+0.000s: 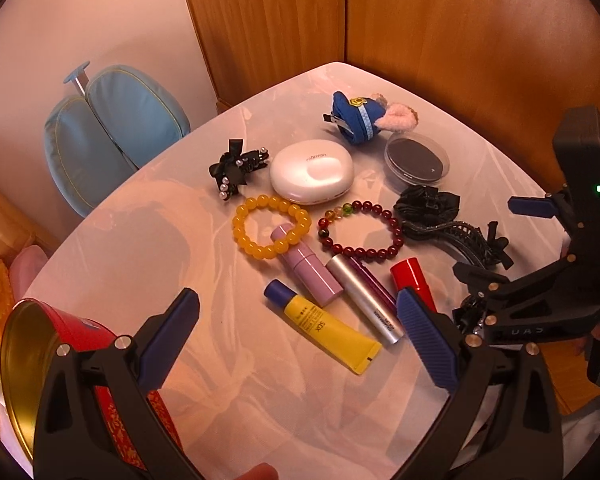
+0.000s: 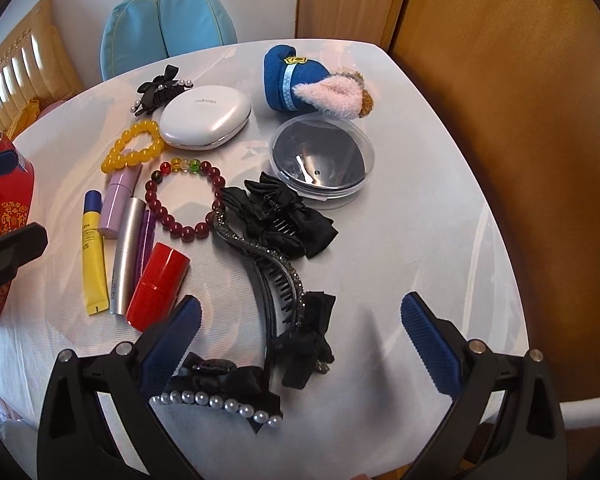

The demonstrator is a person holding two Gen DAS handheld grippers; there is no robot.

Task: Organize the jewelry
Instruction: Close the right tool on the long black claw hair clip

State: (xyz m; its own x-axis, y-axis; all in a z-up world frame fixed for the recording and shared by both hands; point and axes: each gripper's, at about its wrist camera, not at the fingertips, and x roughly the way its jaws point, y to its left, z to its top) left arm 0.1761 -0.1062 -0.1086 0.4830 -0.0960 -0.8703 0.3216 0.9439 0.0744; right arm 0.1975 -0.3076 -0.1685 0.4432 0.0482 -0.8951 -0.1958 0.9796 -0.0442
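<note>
A yellow bead bracelet [image 1: 242,236] [image 2: 112,164] and a dark red bead bracelet [image 1: 396,224] [image 2: 180,232] lie side by side mid-table. Black hair clips surround them: a pearl bow clip [image 1: 236,168], a satin bow claw [image 2: 284,216], a long glittery clip [image 2: 276,276] and a pearl-edged bow clip [image 2: 220,392]. My left gripper [image 1: 300,340] hangs open above a yellow tube [image 1: 324,324], with an open red tin [image 1: 80,328] lying at its left. My right gripper [image 2: 304,344] is open over the black clips near the table's front edge, holding nothing.
A white compact case [image 1: 312,172], a round clear-lidded case [image 2: 320,160] and a blue plush hat clip [image 2: 300,80] sit toward the back. Lilac, silver and red cosmetic sticks [image 2: 160,284] lie by the tube. A blue chair [image 1: 112,128] and wooden panels [image 1: 460,40] border the white table [image 2: 440,240].
</note>
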